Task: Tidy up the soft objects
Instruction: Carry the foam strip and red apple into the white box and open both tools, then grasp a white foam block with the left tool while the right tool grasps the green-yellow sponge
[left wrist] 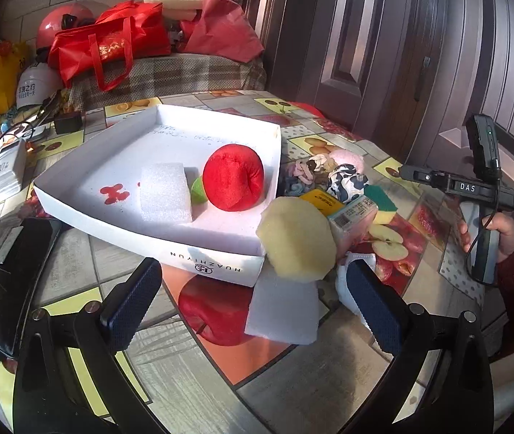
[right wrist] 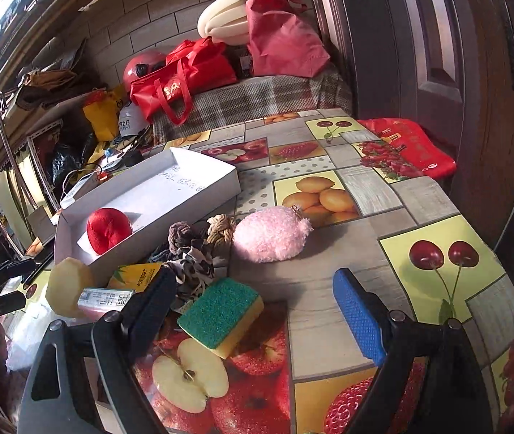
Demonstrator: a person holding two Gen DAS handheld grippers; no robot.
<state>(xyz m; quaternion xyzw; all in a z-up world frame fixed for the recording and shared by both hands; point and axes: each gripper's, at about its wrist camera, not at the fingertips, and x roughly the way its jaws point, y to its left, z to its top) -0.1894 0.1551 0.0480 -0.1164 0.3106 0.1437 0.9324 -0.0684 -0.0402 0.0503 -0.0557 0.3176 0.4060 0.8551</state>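
Both pairs of jaws stand wide apart with nothing between them: the left gripper (left wrist: pixel 253 303) hangs over the near corner of the white box (left wrist: pixel 221 264), and the right gripper (right wrist: pixel 257 311) hovers low over the table (right wrist: pixel 347 282), its dark finger (right wrist: pixel 152 300) just beside the scrubbing sponge (right wrist: pixel 221 311). That box, the biggest thing here, runs its long axis from near-left to far-right in the left view and already holds the red cushion (left wrist: pixel 233 177), a white foam block (left wrist: pixel 165 193) and something green half hidden between them. Outside it, against its right wall, lie the pink plush (right wrist: pixel 271 235), a heap of knotted hair ties (right wrist: pixel 199 242), a yellow foam round (left wrist: pixel 298 242) and the sponge, which lies flat, green face up, long axis slanting away to the right. I judge the sponge is next for the right gripper: turn the wrist so the pads meet its long sides, come down square, and squeeze lightly.
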